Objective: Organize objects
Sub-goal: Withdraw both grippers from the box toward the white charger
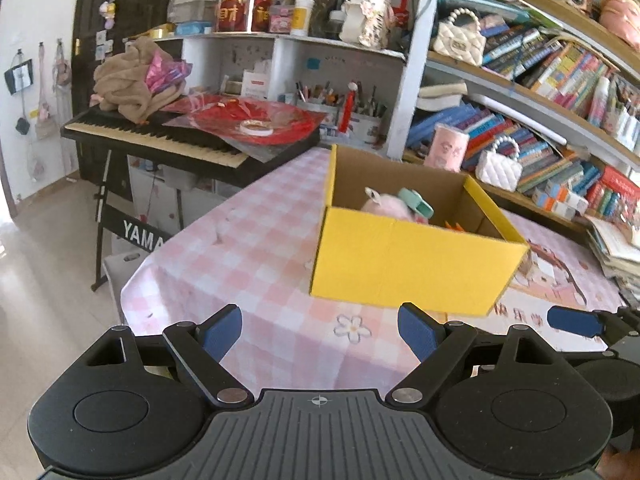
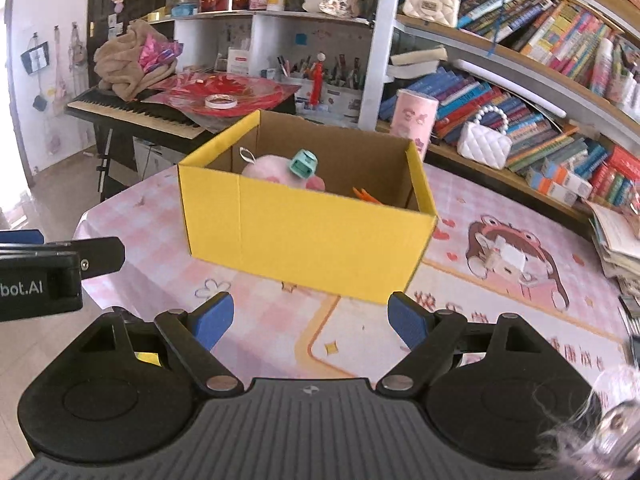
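Note:
A yellow cardboard box (image 1: 408,264) (image 2: 304,240) stands open on the pink checked tablecloth (image 1: 248,248) (image 2: 500,312). Inside it lie a pink plush toy (image 1: 386,205) (image 2: 272,172), a teal plastic item (image 1: 418,203) (image 2: 303,164) on top of the plush, and something orange (image 1: 454,225) (image 2: 366,195). My left gripper (image 1: 320,332) is open and empty, in front of the box above the table's near edge. My right gripper (image 2: 310,320) is open and empty, also in front of the box. Each gripper shows at the edge of the other's view.
A small white and tan object (image 2: 506,256) lies on the cloth right of the box. A keyboard (image 1: 160,140) with a brown cloth and red discs stands at the back left. Bookshelves (image 1: 540,92) with white handbags line the right. A book stack (image 2: 620,240) sits at the far right.

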Available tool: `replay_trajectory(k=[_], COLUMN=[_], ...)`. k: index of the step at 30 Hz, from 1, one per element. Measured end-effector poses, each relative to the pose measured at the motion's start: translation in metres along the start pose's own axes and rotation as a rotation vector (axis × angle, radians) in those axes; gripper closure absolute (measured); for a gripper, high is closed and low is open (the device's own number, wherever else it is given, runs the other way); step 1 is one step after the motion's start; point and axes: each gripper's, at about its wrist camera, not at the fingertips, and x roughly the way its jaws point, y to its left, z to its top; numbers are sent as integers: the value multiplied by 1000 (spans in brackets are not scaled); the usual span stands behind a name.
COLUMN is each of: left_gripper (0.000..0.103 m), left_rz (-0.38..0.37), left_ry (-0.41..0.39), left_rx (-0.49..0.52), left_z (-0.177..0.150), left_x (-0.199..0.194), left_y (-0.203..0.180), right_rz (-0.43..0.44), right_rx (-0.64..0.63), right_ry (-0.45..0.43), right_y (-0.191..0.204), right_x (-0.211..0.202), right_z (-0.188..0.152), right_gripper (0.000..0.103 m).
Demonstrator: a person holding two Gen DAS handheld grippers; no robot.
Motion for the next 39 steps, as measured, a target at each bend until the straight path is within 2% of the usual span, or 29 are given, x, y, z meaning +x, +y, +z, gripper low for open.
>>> replay_trajectory(k=[11,29,39], left_gripper=[16,15,15], left_rz=[-73,-235,-255], left_ry=[49,96,122], left_rx=[70,200,240], left_z=[-17,-25,-24], left_x=[-8,3,18], left_y=[-16,-80,-113], right_rz=[-76,-268,-299], right_rx=[90,230,270], right_ry=[35,60,87], right_y=[-14,-73,-104], right_x=[-24,-59,-51], right_z=[-29,-60,-64], right_gripper=[19,18,18])
